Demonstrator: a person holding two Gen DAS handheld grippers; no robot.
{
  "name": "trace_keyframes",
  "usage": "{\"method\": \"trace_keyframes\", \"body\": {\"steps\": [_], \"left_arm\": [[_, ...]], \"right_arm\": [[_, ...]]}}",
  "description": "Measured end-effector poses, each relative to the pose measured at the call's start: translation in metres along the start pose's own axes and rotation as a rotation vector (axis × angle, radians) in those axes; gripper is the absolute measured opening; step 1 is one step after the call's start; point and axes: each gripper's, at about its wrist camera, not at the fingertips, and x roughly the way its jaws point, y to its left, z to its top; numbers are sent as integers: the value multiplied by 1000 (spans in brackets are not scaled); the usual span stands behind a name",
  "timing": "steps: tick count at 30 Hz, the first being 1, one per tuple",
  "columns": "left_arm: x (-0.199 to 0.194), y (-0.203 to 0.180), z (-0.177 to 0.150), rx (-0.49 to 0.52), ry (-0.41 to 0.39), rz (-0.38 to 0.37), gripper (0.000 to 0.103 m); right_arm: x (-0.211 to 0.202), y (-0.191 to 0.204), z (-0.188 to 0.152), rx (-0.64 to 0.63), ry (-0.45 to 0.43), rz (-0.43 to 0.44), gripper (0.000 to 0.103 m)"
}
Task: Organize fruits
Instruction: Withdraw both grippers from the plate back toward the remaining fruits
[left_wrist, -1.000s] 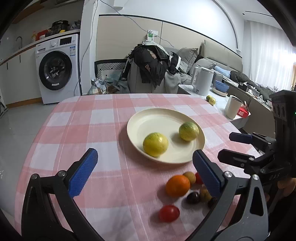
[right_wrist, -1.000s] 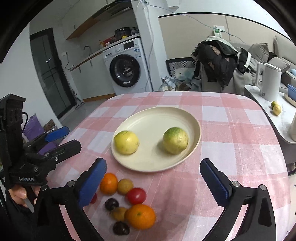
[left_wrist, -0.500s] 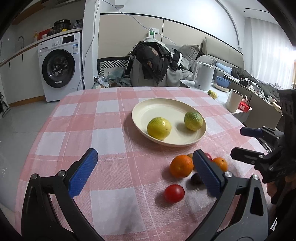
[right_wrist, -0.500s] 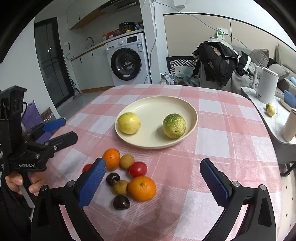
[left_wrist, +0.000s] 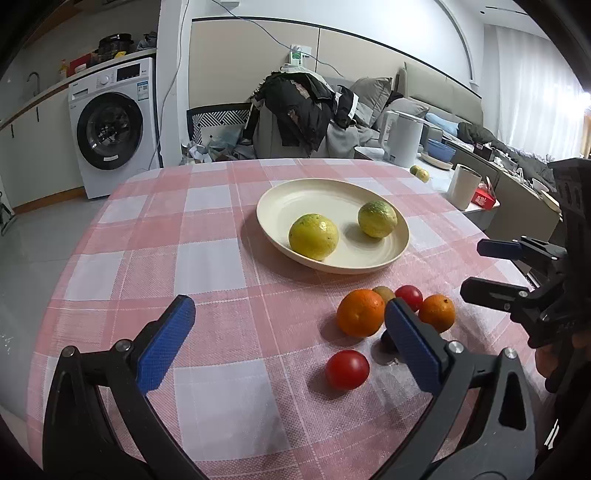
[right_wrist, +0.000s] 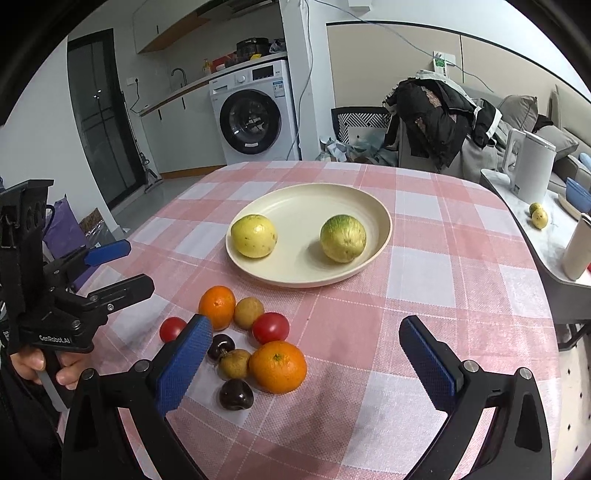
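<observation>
So we've pulled both grippers back toward us over the last second: the plate (right_wrist: 384, 221) used to sit close under the cameras, and now it's further off at 12 o'clock with the whole loose pile in view. Both tools are wide open and empty; our left gripper (left_wrist: 286, 341) hangs over bare tablecloth (left_wrist: 207, 236), and our right gripper (right_wrist: 306, 360) now frames the pile. Two yellow-green citrus (right_wrist: 254, 235) (right_wrist: 342, 238) are already on the plate, apart from each other. Still on the cloth at about 7 o'clock from the plate: two oranges (right_wrist: 277, 366) (right_wrist: 217, 306), two tomatoes (right_wrist: 270, 327) (right_wrist: 171, 328), two small brownish fruits (right_wrist: 249, 312) and two dark ones (right_wrist: 236, 394), cherries maybe, hard to say through the fisheye. To us the pullback reads as lining up the next pick, and the near orange sits best between the right fingers. They're all touching, so grabbing one could roll the others.
</observation>
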Motion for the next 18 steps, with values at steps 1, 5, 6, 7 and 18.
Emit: {"method": "trace_keyframes", "body": {"steps": [1,5,6,7,18], "left_arm": [[1,0,0,3,3,-1,102],[3,-1,-1,7,14,-7,102],[4,-1,-1,9,18,-9,102],[5,-2,-2,11,21,-9,102],[16,-5,-7,37,72,-17,102]], "right_arm": [[1,0,0,0,8,4,103],[9,-7,-2,31,52,11,103],[10,-8,-3,36,61,7,103],[13,-10,-4,40,77,-5,103],[24,-11,-11,10,156,-45,103]]}}
